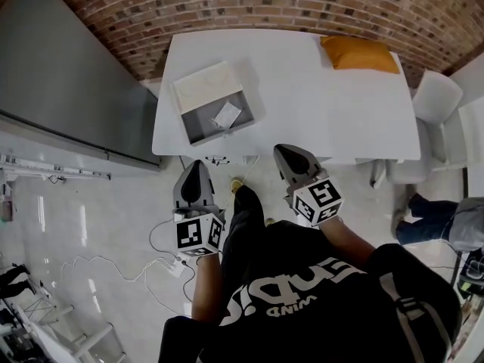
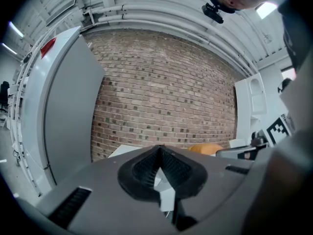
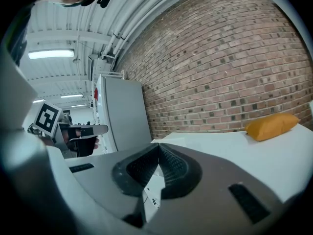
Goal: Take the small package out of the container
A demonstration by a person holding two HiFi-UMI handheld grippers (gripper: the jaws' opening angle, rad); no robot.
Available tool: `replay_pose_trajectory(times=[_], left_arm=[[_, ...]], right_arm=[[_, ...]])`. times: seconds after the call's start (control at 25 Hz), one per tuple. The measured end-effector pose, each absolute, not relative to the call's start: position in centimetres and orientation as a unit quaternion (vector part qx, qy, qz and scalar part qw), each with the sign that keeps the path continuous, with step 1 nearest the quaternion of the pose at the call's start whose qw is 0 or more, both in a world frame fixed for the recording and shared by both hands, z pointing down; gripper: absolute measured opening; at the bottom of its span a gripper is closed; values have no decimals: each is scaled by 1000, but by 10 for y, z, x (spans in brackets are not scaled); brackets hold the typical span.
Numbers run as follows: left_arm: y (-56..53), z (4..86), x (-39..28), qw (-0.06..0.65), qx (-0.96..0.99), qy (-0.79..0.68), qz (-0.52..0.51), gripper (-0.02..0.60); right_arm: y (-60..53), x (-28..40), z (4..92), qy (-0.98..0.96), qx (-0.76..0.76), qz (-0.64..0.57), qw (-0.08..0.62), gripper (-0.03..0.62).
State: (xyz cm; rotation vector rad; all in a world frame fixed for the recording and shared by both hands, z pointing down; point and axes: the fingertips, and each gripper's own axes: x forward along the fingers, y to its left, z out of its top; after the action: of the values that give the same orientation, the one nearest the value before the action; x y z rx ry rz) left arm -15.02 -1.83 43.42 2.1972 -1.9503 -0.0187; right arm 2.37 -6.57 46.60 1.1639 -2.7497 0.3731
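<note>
Orange pouch (image 1: pixel 359 54) on white table (image 1: pixel 318 104), brick wall (image 1: pixel 249 2) behind

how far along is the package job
Done: nothing yet; the package lies in the container on the table. In hand: nothing; left gripper and right gripper are shut and empty, short of the table. To do: reach in, grip the package, lift it out.

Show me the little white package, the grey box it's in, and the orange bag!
small white package (image 1: pixel 227 114): head view, its middle.
grey container (image 1: pixel 198 125): head view, bare floor inside, left of the package.
orange bag (image 1: pixel 359 54): head view, its middle.
</note>
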Motion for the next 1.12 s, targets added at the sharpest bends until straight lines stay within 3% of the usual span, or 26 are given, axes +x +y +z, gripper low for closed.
replay_pose_trajectory(times=[1.12], left_arm=[[-181, 426, -203, 115, 805, -582, 3, 0]], right_arm=[[-206, -47, 449, -885, 443, 132, 52, -2]])
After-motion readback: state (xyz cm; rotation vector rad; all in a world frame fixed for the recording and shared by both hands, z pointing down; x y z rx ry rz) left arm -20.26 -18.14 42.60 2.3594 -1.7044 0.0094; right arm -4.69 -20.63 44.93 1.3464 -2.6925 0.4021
